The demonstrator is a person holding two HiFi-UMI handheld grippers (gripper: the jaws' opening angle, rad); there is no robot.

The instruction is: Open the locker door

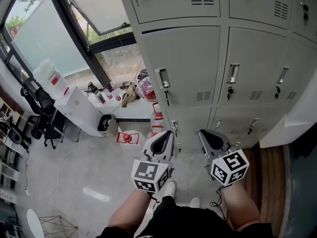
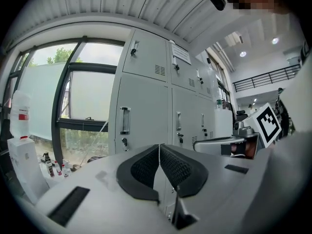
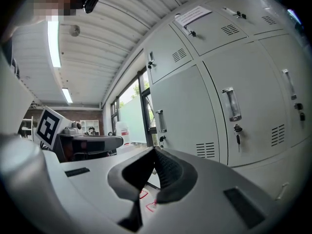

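Two rows of grey lockers show in full. The row above them is cut off by the top edge of the head view, and the lowest doors are partly hidden behind the marker cubes and the person's forearms.

The left hand-held gripper (image 1: 163, 138) has its jaws pressed together with nothing between them. The right hand-held gripper (image 1: 207, 136) is closed and empty too, its pads meeting at the tips.

The locker door (image 1: 183, 66) nearest them is in the middle row, in the column next to the window, and it is closed. It stands ahead of both grippers, well apart from them, and neither touches it. Its upright handle (image 1: 162, 79) sits by the door's left edge, with a key (image 1: 167, 95) hanging in the lock just below. In the left gripper view that handle appears above and to the left of the closed tips.

A paper notice (image 2: 181, 55) is stuck on a top-row door, but its print is too small to read. A white jug (image 1: 49, 77) by the window has a red label, also unreadable. The red-and-white items (image 1: 128, 137) on the floor near the lockers are hard to make out.
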